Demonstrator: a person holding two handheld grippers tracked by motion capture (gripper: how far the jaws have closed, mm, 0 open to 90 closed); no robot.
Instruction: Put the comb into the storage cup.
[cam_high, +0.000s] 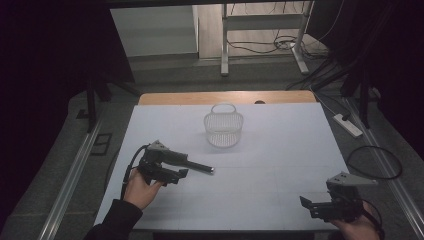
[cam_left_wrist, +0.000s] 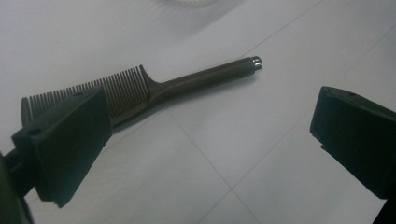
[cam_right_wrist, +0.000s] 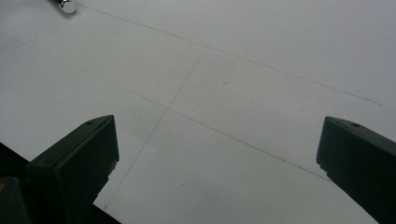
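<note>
Left tool (cam_left_wrist: 205, 135) hovering over a dark comb (cam_left_wrist: 140, 86) on the white tabletop (cam_high: 280, 165).
Jaws wide apart, gripping nothing; the comb lies just ahead, nearer one jaw.

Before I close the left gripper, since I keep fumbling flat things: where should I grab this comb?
Grip the comb on its round handle, coming from above with the jaws across it. It lies flat on the table; the thin teeth offer little to pinch. The left gripper is open.
</note>
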